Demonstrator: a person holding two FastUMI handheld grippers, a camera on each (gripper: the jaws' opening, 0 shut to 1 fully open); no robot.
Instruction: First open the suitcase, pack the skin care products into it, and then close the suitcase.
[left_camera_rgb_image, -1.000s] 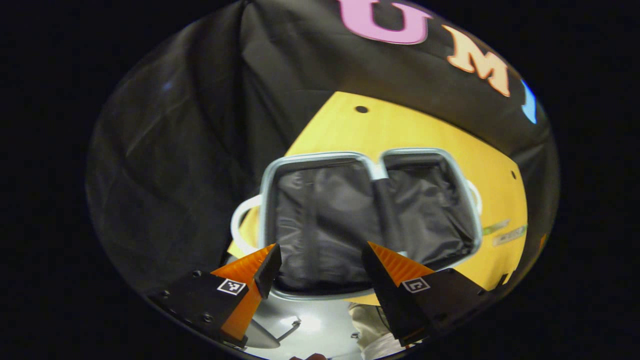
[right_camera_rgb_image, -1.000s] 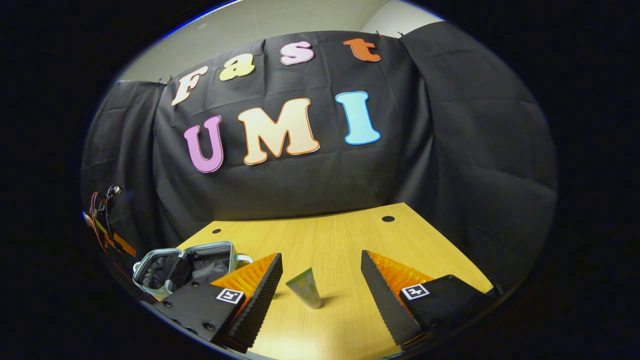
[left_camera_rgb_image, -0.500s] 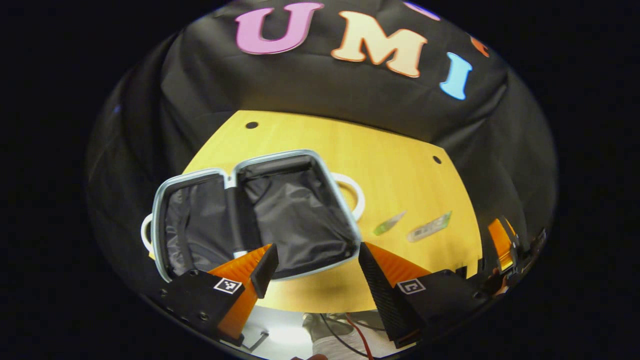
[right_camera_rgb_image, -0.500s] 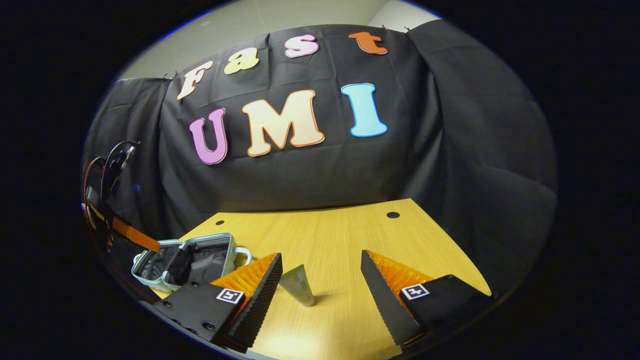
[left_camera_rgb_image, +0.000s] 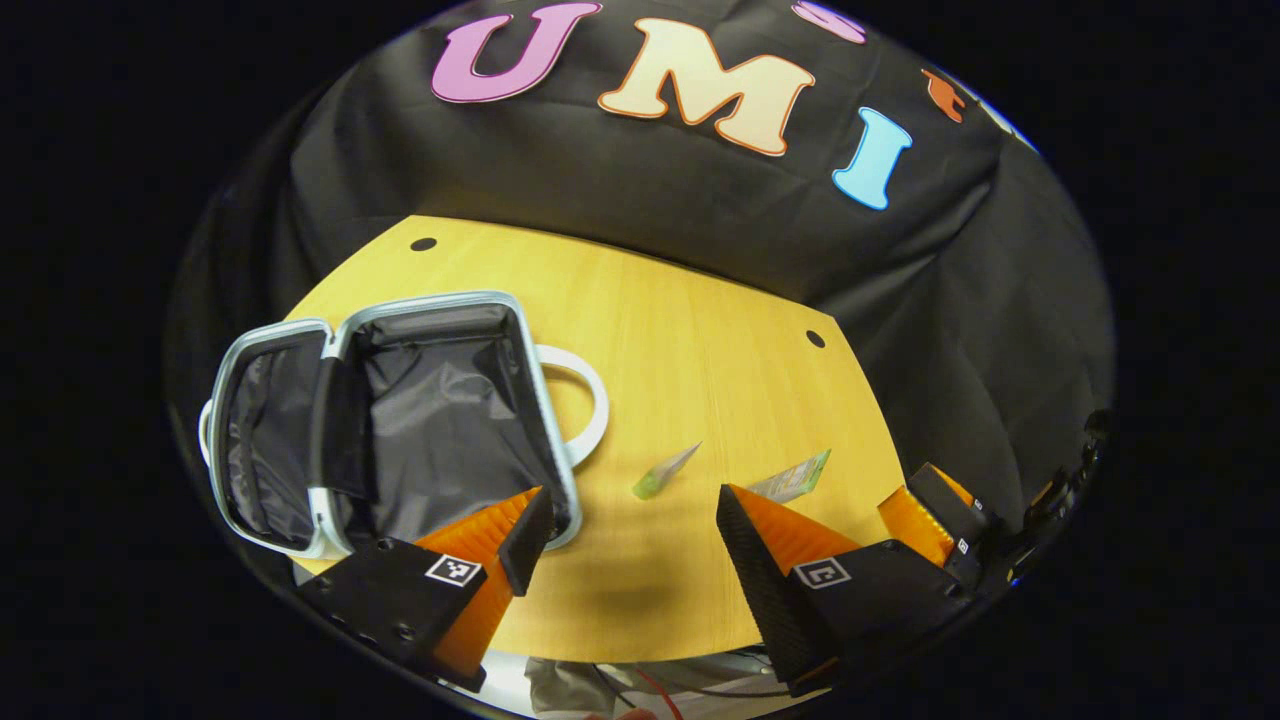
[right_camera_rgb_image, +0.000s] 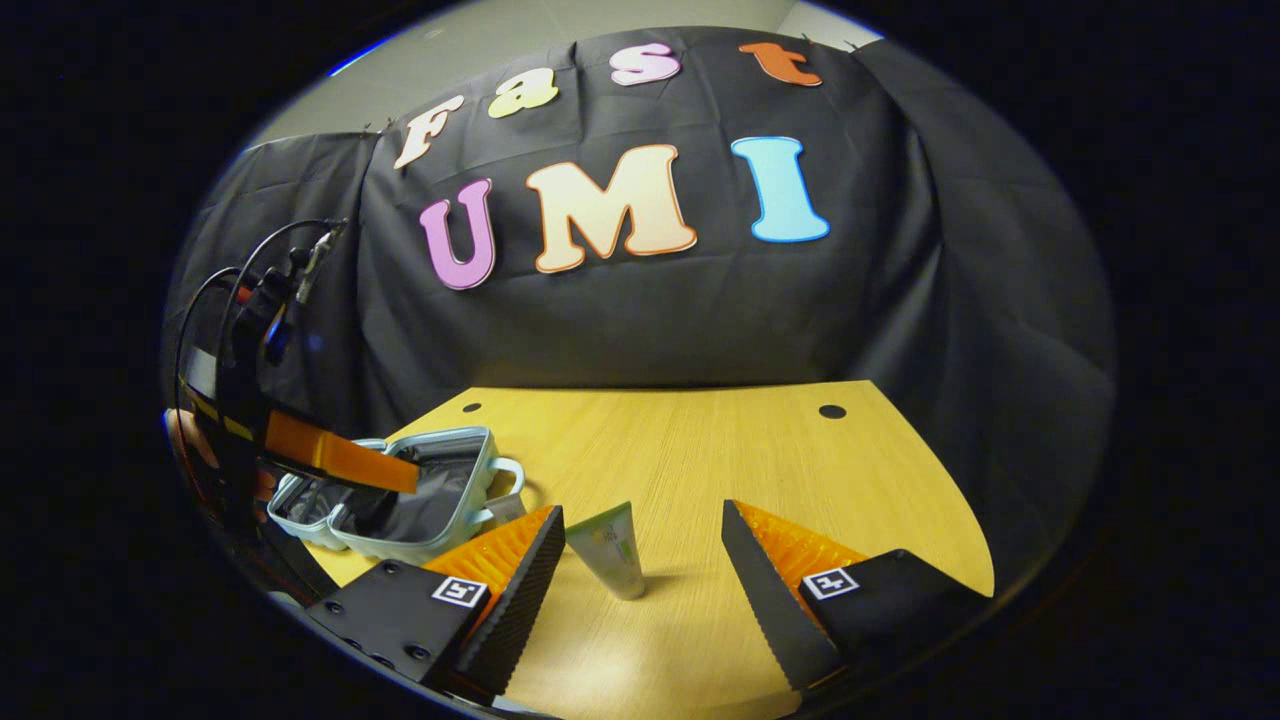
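So the suitcase (left_camera_rgb_image: 390, 420) was already lying open flat on the left part of the desk (left_camera_rgb_image: 700, 330), both dark-lined halves showing, and the skin care stuff hadn't gone in yet. One tube (right_camera_rgb_image: 612, 548) stood cap-down on the desk right between the fingers of the right claw (right_camera_rgb_image: 640, 580), which was spread wide and holding nothing. From the left gripper view there looked to be two tubes, a small green one (left_camera_rgb_image: 664, 472) and another (left_camera_rgb_image: 795, 478) partly behind a finger, though that view's too warped to be sure. The left claw (left_camera_rgb_image: 625, 535) was wide open and empty too, hovering by the suitcase's near corner. For the grab I'd centre on the tube's body and close gently so it doesn't tip. Compared with a second ago, the left claw had swung off the suitcase toward the tubes, and the right had crept closer.
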